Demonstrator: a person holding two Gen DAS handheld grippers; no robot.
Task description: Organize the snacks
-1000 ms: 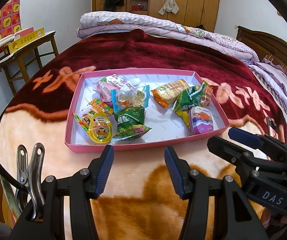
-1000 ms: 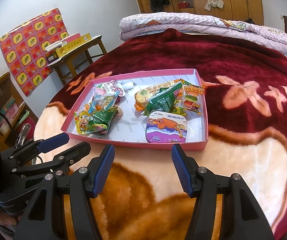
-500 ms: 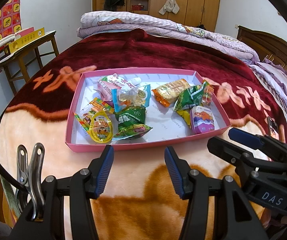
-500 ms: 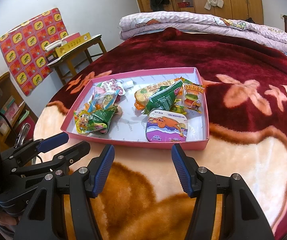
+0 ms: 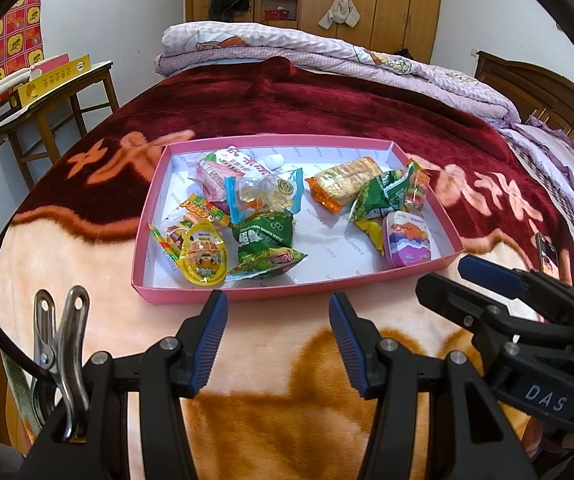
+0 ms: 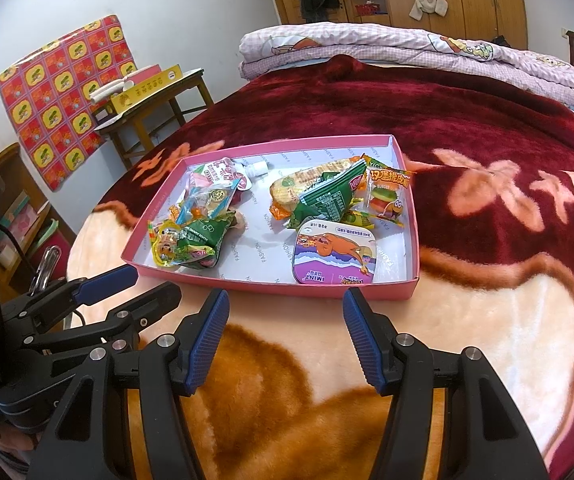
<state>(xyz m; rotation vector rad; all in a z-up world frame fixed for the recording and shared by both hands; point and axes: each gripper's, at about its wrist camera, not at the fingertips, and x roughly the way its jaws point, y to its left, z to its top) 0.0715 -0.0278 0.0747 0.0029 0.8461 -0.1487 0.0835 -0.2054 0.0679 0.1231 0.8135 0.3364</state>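
A shallow pink tray (image 5: 295, 290) (image 6: 271, 282) lies on the bed blanket and holds several snack packs in two loose heaps. On its left are a yellow jelly cup (image 5: 203, 257) and a green packet (image 5: 262, 235). Its right side has a purple mint tin (image 5: 407, 238) (image 6: 335, 256), an orange cracker pack (image 5: 345, 182) and a burger gummy pack (image 6: 387, 192). My left gripper (image 5: 279, 344) hovers open just in front of the tray's near wall, nothing between its fingers. To the right of it my right gripper (image 6: 287, 344) also stands open and empty, near the tin's corner.
The plush maroon and cream blanket (image 6: 487, 340) covers the bed. A folded lilac quilt (image 5: 327, 54) lies at the far end. A wooden side table (image 5: 51, 100) with a yellow box stands at the left. A phone (image 5: 547, 254) lies right of the tray.
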